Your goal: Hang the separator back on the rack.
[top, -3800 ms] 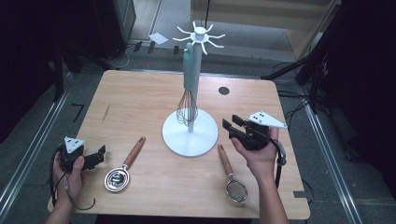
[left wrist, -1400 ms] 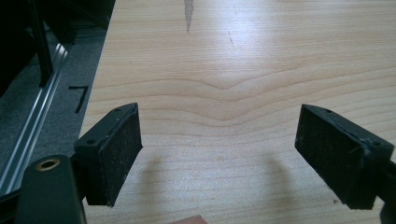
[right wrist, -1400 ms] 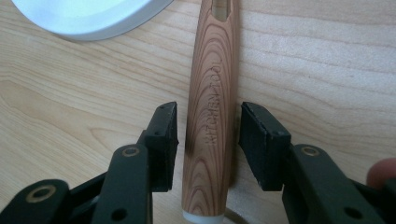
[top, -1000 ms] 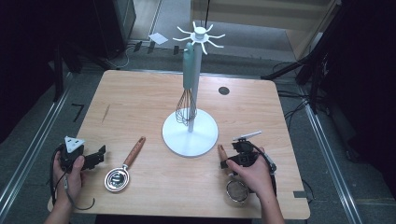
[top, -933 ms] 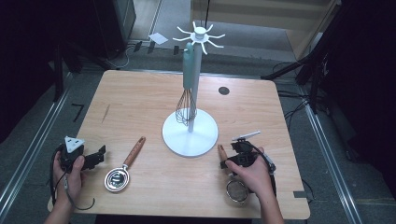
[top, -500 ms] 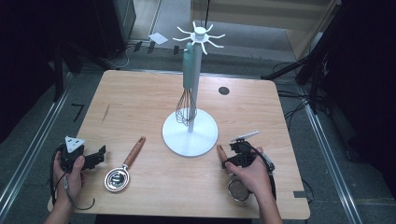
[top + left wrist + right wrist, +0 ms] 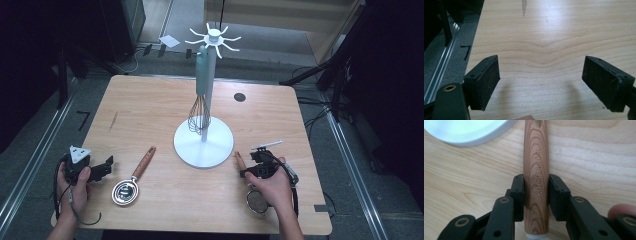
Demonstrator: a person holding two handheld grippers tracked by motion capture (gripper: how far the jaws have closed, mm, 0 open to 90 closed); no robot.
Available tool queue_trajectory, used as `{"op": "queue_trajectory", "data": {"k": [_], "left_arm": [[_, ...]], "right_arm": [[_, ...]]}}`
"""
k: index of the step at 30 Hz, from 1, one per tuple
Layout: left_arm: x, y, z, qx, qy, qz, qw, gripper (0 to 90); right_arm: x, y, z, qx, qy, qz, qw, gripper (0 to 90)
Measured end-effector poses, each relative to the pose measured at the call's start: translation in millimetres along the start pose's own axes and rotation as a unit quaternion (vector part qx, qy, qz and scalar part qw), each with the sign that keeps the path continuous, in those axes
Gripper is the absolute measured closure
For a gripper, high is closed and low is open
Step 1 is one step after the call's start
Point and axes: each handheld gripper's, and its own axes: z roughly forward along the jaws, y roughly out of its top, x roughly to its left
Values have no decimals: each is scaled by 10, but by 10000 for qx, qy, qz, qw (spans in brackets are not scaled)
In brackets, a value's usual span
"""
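The right gripper has just closed its jaws; both pads now press the strainer's wooden handle, engraved "KITCHEN TOOL". The strainer lies on the counter beside the white stand base. The left gripper is wide open over bare wood, holding nothing.

Overhead forward-down, two close tabletop views
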Motion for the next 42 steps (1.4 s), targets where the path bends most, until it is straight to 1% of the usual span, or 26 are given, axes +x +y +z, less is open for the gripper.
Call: {"op": "queue_trajectory", "data": {"k": [4, 7, 9, 13, 16, 18, 20, 23, 24, 25, 28, 32, 34, 37, 39, 41, 42], "left_arm": [[-1, 0, 0, -1, 1, -1, 10000, 154], [-1, 0, 0, 1, 3, -4, 10000, 154], [-2, 0, 1, 0, 0, -3, 10000, 154], [-1, 0, 1, -2, -1, -6, 10000, 154], [-2, 0, 2, -1, -4, -4, 10000, 154], [-2, 0, 1, 0, -4, -4, 10000, 154], [-2, 0, 1, 2, -5, -3, 10000, 154], [-3, 0, 2, 2, -4, 3, 10000, 154], [-3, 0, 2, 4, -2, 0, 10000, 154], [-2, 0, 2, 3, -4, 2, 10000, 154], [-3, 0, 2, 7, -2, 3, 10000, 154], [-4, 0, 3, 0, 3, 6, 10000, 154], [-3, 0, 1, 2, 4, 0, 10000, 154], [-4, 0, 1, -2, 6, 4, 10000, 154], [-4, 0, 1, 0, 4, 2, 10000, 154], [-3, 0, 1, -1, 1, 3, 10000, 154], [-3, 0, 1, 0, -2, 8, 10000, 154]], "right_arm": [[2, 3, -59, -284, 20, 16, 9996, 694], [16, 2, -107, -594, 77, -119, 9981, 694], [40, -2, -147, -892, 170, -283, 9955, 694], [72, -9, -213, -1281, 197, -365, 9909, 695], [72, -14, -255, -1525, 194, -380, 9874, 694], [70, -19, -275, -1649, 272, -400, 9851, 694], [71, -21, -288, -1746, 295, -432, 9833, 695], [100, -31, -314, -1970, 331, -538, 9784, 694], [125, -38, -330, -2134, 324, -627, 9744, 694], [125, -38, -330, -2134, 324, -627, 9744, 694], [161, -47, -355, -2348, 338, -732, 9687, 694], [194, -55, -372, -2541, 317, -775, 9635, 694], [214, -59, -379, -2595, 321, -799, 9619, 694], [245, -60, -398, -2745, 266, -898, 9570, 694], [265, -57, -417, -2853, 276, -905, 9538, 694], [292, -54, -438, -2920, 261, -946, 9514, 694], [319, -49, -462, -3017, 287, -974, 9480, 694]]}}
